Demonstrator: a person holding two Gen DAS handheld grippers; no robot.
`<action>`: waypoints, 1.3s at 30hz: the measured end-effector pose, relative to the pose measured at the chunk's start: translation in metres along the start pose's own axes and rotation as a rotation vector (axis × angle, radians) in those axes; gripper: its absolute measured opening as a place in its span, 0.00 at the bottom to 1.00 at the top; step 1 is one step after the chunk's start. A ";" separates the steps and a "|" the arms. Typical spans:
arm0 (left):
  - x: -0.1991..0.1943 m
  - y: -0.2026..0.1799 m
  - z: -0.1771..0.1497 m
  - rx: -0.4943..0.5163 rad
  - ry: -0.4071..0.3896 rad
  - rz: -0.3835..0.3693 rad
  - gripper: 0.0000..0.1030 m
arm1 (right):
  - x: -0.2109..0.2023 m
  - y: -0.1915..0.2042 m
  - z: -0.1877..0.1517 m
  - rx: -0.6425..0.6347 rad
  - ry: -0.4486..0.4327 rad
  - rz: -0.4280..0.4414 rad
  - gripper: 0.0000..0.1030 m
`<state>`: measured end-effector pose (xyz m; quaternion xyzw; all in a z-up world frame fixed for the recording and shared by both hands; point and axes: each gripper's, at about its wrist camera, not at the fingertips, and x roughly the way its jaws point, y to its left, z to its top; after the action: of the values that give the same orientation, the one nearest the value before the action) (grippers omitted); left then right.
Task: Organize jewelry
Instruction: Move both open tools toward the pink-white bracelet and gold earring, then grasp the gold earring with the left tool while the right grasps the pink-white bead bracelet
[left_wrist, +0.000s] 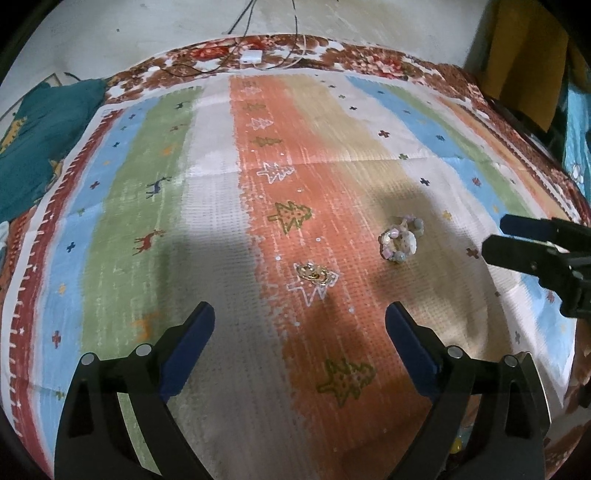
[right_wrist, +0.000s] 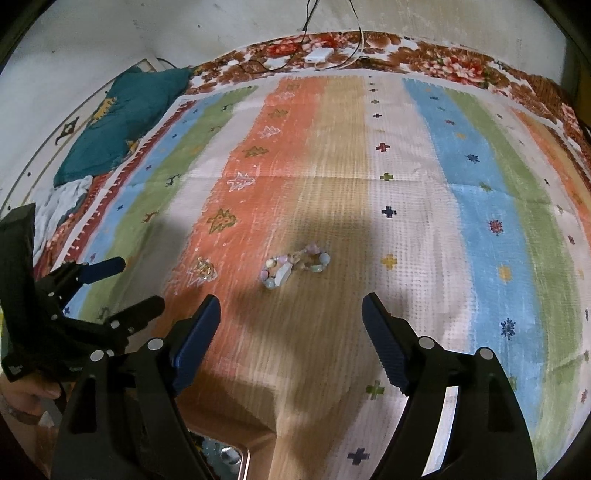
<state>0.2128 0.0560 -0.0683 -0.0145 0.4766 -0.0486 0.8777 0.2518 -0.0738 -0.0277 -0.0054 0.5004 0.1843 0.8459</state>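
1. Nearest the lenses we find our own two grippers. Our left gripper (left_wrist: 300, 314) has its jaws spread wide with nothing between the blue pads (left_wrist: 192, 350). Our right gripper (right_wrist: 291, 306) is likewise open and empty, at a slightly narrower gap.
2. Just beyond the left jaws lies the gold earring pair (left_wrist: 314, 275), flat on the orange band of the striped mat (left_wrist: 147, 184). It sits ahead of the gap, close to the centre line and a little toward the right-hand pad. It touches neither pad.
3. Just beyond the right jaws lies the beaded bracelet (right_wrist: 295, 267), twisted into a rough figure-eight. Its long axis runs across the right wrist view, tilted up toward the right, roughly crosswise to the fingers. It sits slightly left of the gap centre, clear of both pads.
4. We judge each piece to be nearer its own gripper: earrings to the left, bracelet to the right. The two pieces lie near each other but apart.
5. We judge that the next move needs a short advance down and forward onto a piece, then closure.
6. Farther off, at the mat's far edge, a white charger (left_wrist: 251, 57) and its cables rest on the floral cover.
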 end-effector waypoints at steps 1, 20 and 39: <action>0.001 -0.001 0.000 0.005 0.000 -0.001 0.89 | 0.002 0.000 0.001 0.001 0.003 -0.002 0.77; 0.027 -0.009 0.006 0.086 0.028 -0.025 0.88 | 0.038 -0.003 0.009 -0.004 0.036 -0.029 0.77; 0.057 -0.012 0.011 0.128 0.053 -0.074 0.62 | 0.071 -0.006 0.023 -0.022 0.049 -0.057 0.77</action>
<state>0.2521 0.0380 -0.1084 0.0253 0.4946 -0.1119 0.8615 0.3040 -0.0531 -0.0772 -0.0335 0.5186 0.1653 0.8382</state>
